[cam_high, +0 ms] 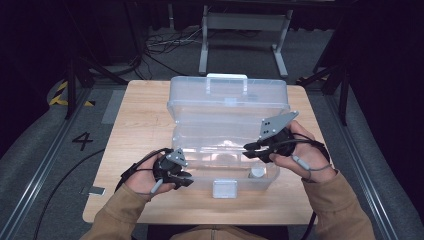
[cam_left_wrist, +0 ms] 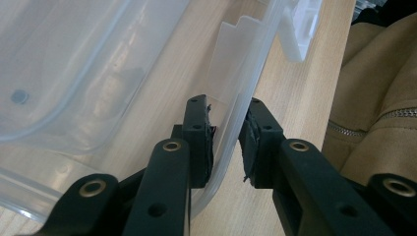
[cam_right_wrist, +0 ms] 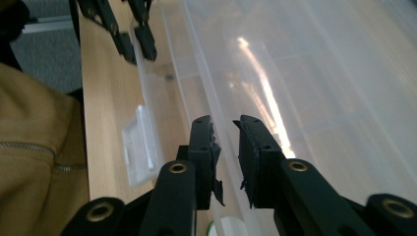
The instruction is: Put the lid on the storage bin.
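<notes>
A clear plastic box (cam_high: 190,131) stands on the wooden table (cam_high: 135,120) with its lid (cam_high: 227,97) swung up at the back. My left gripper (cam_high: 189,179) is at the box's front left corner; in the left gripper view (cam_left_wrist: 226,142) its jaws pinch the front wall (cam_left_wrist: 231,118), one inside and one outside. My right gripper (cam_high: 248,150) hovers over the box's right half; its jaws (cam_right_wrist: 227,147) stand a little apart with nothing between them. A small white round thing (cam_high: 258,173) lies in the front right corner of the box. The white latch (cam_high: 224,189) hangs at the front.
The person's tan sleeves (cam_high: 335,210) come in over the table's near edge. Beyond the table stands a grey metal frame (cam_high: 245,30) with cables on the floor. A "4" mark (cam_high: 82,141) and a small silver item (cam_high: 95,190) lie on the floor at the left.
</notes>
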`<state>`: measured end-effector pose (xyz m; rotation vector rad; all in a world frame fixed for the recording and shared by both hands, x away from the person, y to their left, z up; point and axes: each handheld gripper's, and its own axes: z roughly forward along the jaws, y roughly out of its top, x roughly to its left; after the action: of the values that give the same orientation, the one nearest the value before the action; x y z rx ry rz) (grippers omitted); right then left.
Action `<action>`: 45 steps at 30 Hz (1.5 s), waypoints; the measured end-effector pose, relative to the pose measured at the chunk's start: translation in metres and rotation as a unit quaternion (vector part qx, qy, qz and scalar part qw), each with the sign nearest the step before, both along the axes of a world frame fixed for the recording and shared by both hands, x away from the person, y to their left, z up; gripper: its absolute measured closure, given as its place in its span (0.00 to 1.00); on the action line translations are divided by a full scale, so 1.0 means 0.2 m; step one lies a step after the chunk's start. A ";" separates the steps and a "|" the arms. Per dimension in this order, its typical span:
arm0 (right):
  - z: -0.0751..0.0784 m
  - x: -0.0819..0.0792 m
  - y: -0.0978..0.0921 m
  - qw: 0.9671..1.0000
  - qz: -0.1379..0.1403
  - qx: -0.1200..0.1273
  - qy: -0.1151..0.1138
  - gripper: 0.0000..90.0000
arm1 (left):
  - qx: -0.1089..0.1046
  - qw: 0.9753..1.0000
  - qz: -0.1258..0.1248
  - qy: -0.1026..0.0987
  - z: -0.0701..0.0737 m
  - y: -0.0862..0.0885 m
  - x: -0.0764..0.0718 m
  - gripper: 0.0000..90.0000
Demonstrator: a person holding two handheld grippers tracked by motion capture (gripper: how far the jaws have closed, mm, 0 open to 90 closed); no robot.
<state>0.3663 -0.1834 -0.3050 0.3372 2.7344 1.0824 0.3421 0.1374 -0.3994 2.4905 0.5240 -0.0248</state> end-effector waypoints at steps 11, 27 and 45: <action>0.06 -0.01 -0.27 0.978 -0.119 0.170 -0.037 1.00 | -0.001 1.000 0.000 0.000 0.00 0.00 0.00 0.83; -0.02 0.06 -0.51 0.938 -0.226 0.259 -0.036 1.00 | -0.005 1.000 0.002 0.007 0.00 0.00 0.00 0.81; -0.01 0.07 -0.52 0.937 -0.228 0.265 -0.026 1.00 | -0.037 0.999 0.022 0.003 0.06 0.07 -0.04 0.61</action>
<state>0.3803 -0.2872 -0.3061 0.9421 2.1034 1.6184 0.3344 0.1519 -0.3864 2.4080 0.5692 -0.0337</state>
